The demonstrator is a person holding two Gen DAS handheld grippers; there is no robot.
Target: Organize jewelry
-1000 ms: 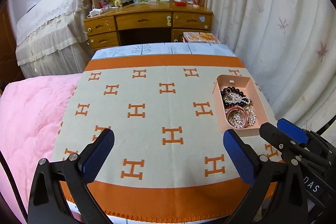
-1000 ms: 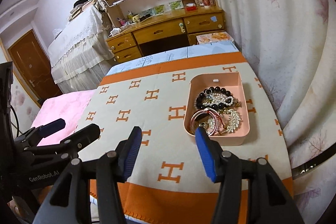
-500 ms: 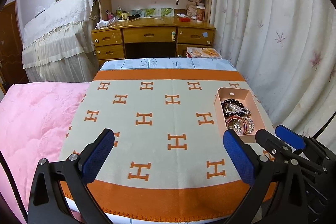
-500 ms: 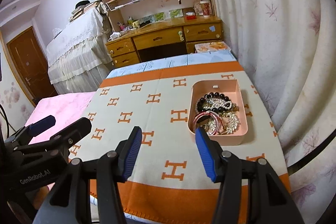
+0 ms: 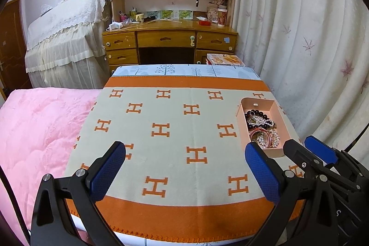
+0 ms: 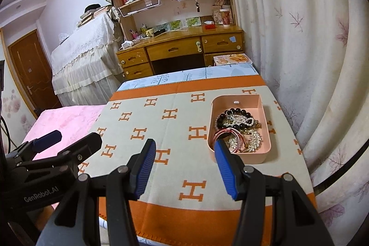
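A pink tray (image 5: 278, 111) (image 6: 265, 128) sits at the right side of an orange-and-cream H-patterned blanket (image 5: 175, 130) (image 6: 175, 130). It holds a pile of jewelry (image 5: 261, 128) (image 6: 239, 128): a dark bead bracelet, pearls, a pink bangle and sparkly pieces. My left gripper (image 5: 184, 167) is open and empty, raised above the blanket's near edge. My right gripper (image 6: 184, 163) is open and empty, near and left of the tray's front; it also shows in the left wrist view (image 5: 306, 151).
A pink quilt (image 5: 39, 130) lies left of the blanket. White curtains (image 5: 299, 38) hang close on the right. A wooden desk with shelves (image 5: 170, 38) and a cloth-covered piece of furniture (image 5: 64, 43) stand beyond the bed.
Both grippers have lifted and tilted upward, so more of the room and shelves shows. The jaws stay open. The tray and jewelry have not moved.
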